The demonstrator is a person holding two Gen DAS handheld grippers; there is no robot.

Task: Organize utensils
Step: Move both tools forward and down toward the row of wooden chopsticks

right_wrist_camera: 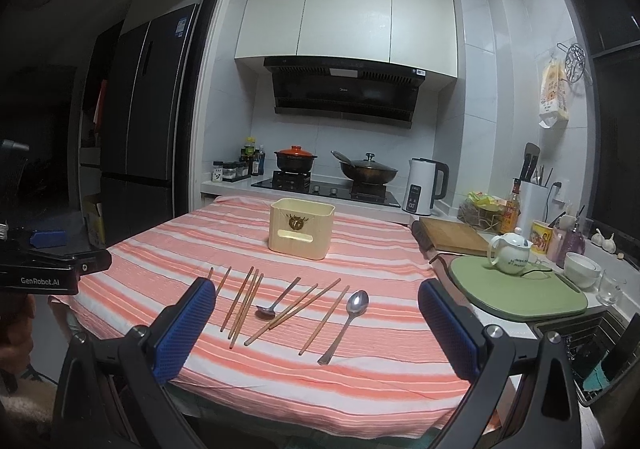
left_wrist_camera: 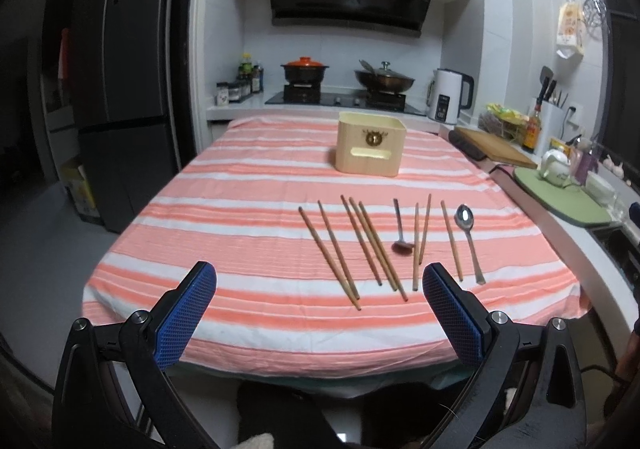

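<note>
Several wooden chopsticks (left_wrist_camera: 362, 245) lie in a row on the striped tablecloth (left_wrist_camera: 240, 233), with a small dark ladle-spoon (left_wrist_camera: 400, 229) among them and a steel spoon (left_wrist_camera: 470, 241) at the right end. A cream utensil box (left_wrist_camera: 370, 143) stands upright behind them. My left gripper (left_wrist_camera: 318, 289) is open and empty, near the table's front edge. In the right wrist view the chopsticks (right_wrist_camera: 244, 301), small spoon (right_wrist_camera: 276, 301), steel spoon (right_wrist_camera: 346, 323) and box (right_wrist_camera: 302, 229) show again. My right gripper (right_wrist_camera: 316, 309) is open and empty above the front edge.
A counter runs along the right with a wooden cutting board (right_wrist_camera: 450, 235), a green mat (right_wrist_camera: 520, 289) bearing a white teapot (right_wrist_camera: 510, 253), cups and a sink rack (right_wrist_camera: 592, 349). Stove with pots (right_wrist_camera: 332, 169) and kettle (right_wrist_camera: 424, 187) stand behind. A fridge (right_wrist_camera: 140, 109) is at the left. The left gripper's body (right_wrist_camera: 40, 269) is at the left edge.
</note>
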